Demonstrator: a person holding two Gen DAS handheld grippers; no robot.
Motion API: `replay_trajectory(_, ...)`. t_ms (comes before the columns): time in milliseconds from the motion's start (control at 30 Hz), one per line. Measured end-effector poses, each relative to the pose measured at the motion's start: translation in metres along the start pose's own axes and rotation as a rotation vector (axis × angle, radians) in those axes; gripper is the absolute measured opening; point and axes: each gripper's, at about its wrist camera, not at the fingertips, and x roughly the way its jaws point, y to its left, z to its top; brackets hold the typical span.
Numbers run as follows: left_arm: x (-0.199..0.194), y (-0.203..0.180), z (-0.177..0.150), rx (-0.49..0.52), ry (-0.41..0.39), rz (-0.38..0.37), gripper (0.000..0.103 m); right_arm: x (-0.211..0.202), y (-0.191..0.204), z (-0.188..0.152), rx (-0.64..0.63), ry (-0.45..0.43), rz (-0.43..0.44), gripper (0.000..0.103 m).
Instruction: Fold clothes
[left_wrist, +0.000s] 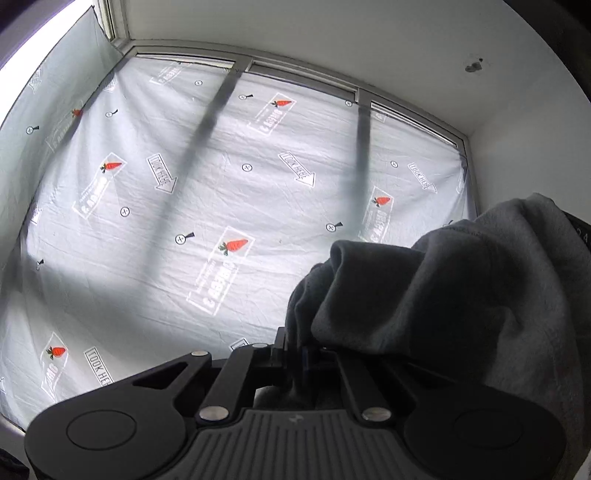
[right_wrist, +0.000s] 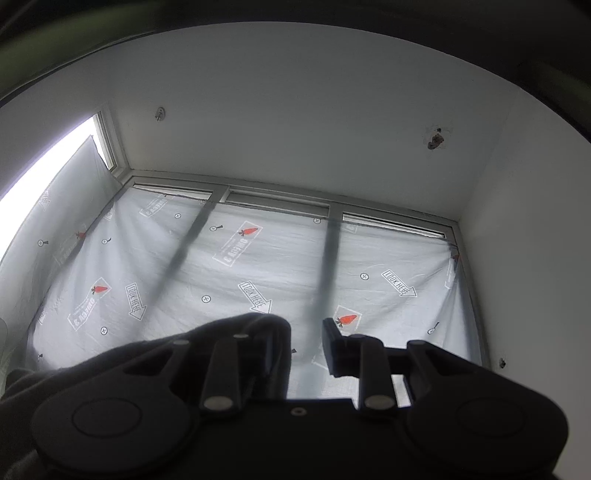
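Note:
My left gripper (left_wrist: 295, 350) is shut on a dark grey garment (left_wrist: 443, 288), held up in front of the window; the cloth bunches over the right side of the gripper and hangs down. In the right wrist view my right gripper (right_wrist: 306, 343) is open. The same dark garment (right_wrist: 221, 332) drapes over its left finger, which is mostly hidden. Its right finger (right_wrist: 332, 343) is bare, with a clear gap between the two.
A pale sheet printed with carrots and arrows (left_wrist: 221, 184) covers the window ahead (right_wrist: 258, 266). White walls (right_wrist: 295, 110) stand above and to the right. Bright light comes in at the left (left_wrist: 37, 55).

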Motion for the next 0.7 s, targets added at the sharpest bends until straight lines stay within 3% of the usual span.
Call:
replay_trajectory(133,-0.038,0.000,0.044,0.048,-0.154,0.012,0.007,-0.010,0.000,0.028,-0.010,-0.109,-0.002,0.028)
replay_trajectory(333,-0.103,0.008,0.099,0.049,-0.299,-0.055,0.007,-0.017,-0.028,0.066,0.179,-0.197,0.054,0.033)
replay_trajectory(433,-0.104,0.008,0.113,0.049,-0.306,-0.083,0.007,-0.012,-0.034,0.069,0.259,-0.193,0.076,0.035)
replay_trajectory(500,-0.102,0.006,0.110,0.082,-0.293,-0.054,0.007,-0.004,-0.034,0.063,0.310,-0.160,0.094,0.039)
replay_trajectory(600,-0.080,0.011,0.092,0.113,-0.209,0.032,0.008,0.016,-0.027,0.045,0.379,-0.079,0.145,0.041)
replay_trajectory(700,-0.041,0.031,0.069,0.103,-0.078,0.072,0.008,0.043,-0.003,0.016,0.363,0.006,0.163,0.041)
